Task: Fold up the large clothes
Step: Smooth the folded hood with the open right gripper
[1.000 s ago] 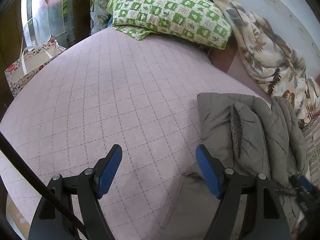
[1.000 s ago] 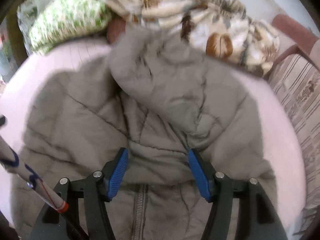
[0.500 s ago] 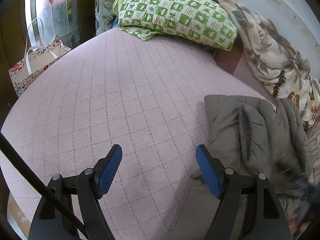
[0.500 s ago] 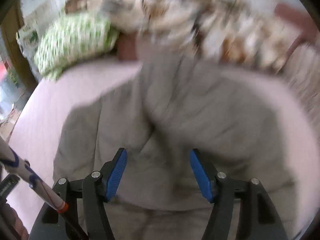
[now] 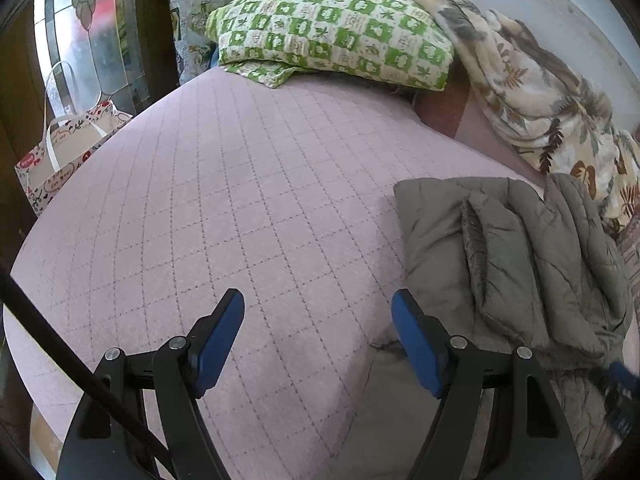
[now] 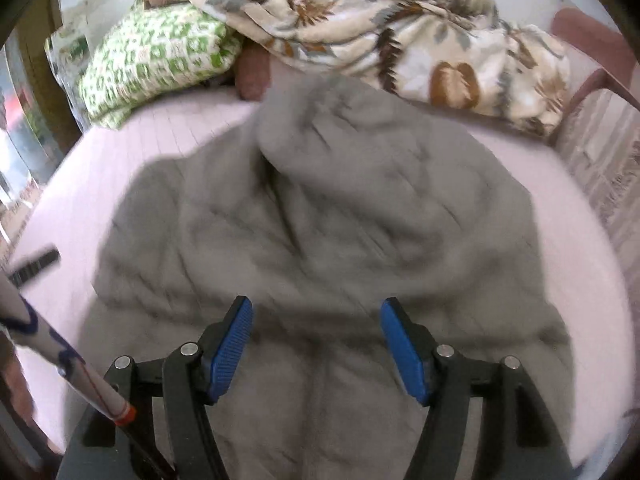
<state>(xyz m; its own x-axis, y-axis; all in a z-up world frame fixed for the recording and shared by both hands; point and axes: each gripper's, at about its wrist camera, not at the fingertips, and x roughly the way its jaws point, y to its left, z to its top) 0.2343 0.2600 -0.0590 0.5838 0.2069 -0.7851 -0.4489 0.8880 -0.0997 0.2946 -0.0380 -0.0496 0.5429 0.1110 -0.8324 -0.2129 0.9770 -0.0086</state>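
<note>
A grey quilted puffer jacket (image 6: 320,220) lies on the pink quilted bed (image 5: 240,200), bunched and partly folded over itself. In the left wrist view the jacket (image 5: 500,260) is at the right. My left gripper (image 5: 318,320) is open and empty, above the pink bed cover just left of the jacket's edge. My right gripper (image 6: 316,332) is open and empty, hovering over the jacket's lower middle. The right wrist view is motion-blurred.
A green checked pillow (image 5: 332,24) and a floral blanket (image 6: 400,32) lie at the head of the bed. A patterned gift bag (image 5: 60,152) stands off the bed's left edge. A striped cushion (image 6: 600,152) is at the right.
My right gripper has pulled back and swung over the jacket, with the view blurring. My left gripper shifted slightly; the jacket's folded part settled at the right.
</note>
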